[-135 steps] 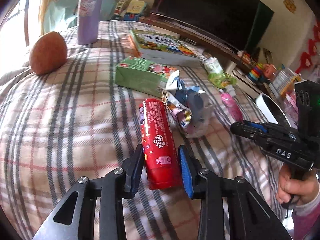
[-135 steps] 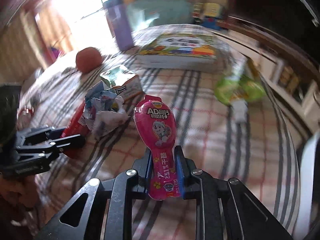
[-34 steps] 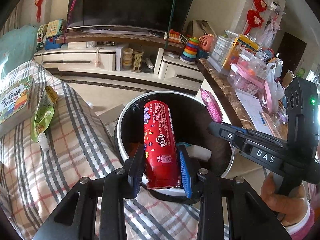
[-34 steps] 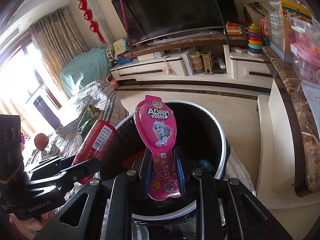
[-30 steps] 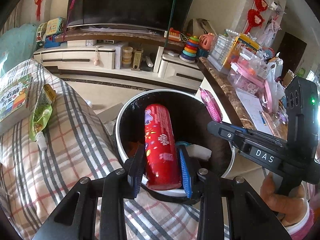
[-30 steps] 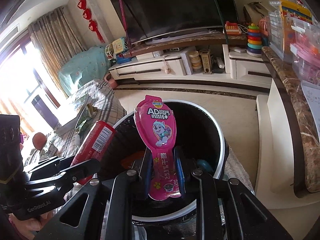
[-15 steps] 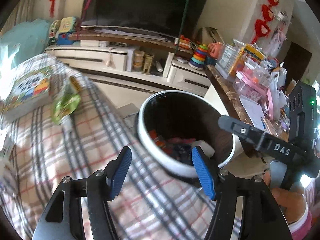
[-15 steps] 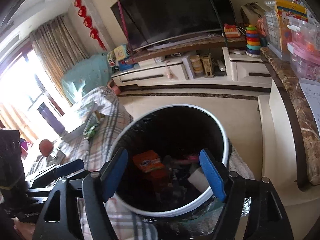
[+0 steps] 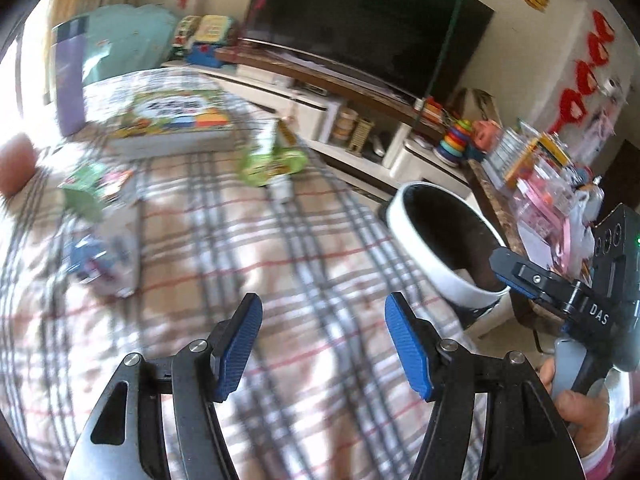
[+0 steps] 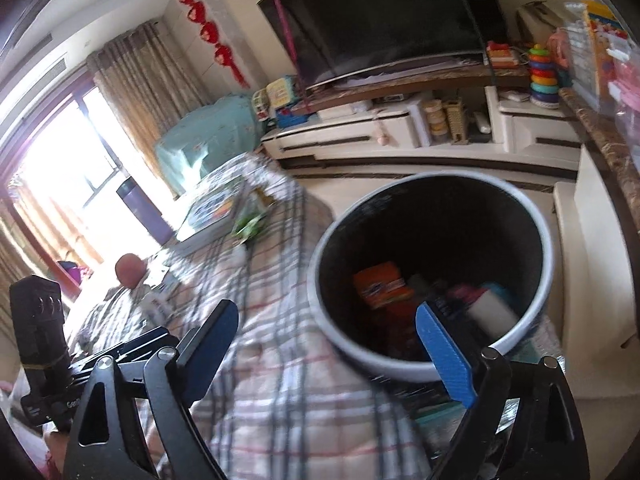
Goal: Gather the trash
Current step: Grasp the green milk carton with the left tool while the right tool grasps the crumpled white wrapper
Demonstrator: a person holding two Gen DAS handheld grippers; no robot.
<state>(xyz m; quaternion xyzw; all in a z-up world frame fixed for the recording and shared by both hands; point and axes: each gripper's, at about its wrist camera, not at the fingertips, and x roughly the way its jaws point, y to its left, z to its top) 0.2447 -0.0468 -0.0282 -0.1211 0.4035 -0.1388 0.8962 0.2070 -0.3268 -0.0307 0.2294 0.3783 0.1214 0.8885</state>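
My left gripper (image 9: 324, 344) is open and empty above the plaid bedcover (image 9: 224, 264). A crumpled wrapper (image 9: 100, 260), a green carton (image 9: 96, 188) and a green pouch (image 9: 272, 164) lie on the cover, all blurred. The white-rimmed trash bin (image 9: 416, 248) stands off the bed's right edge. In the right wrist view my right gripper (image 10: 336, 344) is open and empty at the bin's near rim (image 10: 360, 356). Orange, red and pink trash (image 10: 384, 288) lies inside the bin. The right gripper also shows in the left wrist view (image 9: 532, 280).
A picture book (image 9: 172, 120), a purple bottle (image 9: 70, 84) and a brown round object (image 9: 16, 164) sit on the far side of the bed. A TV cabinet (image 10: 400, 128) with toys runs behind the bin. A marble-topped counter (image 10: 608, 148) is at the right.
Both grippers let go of the red tube and the pink pouch over the bin and opened. The left gripper has since swung left, back over the bed.
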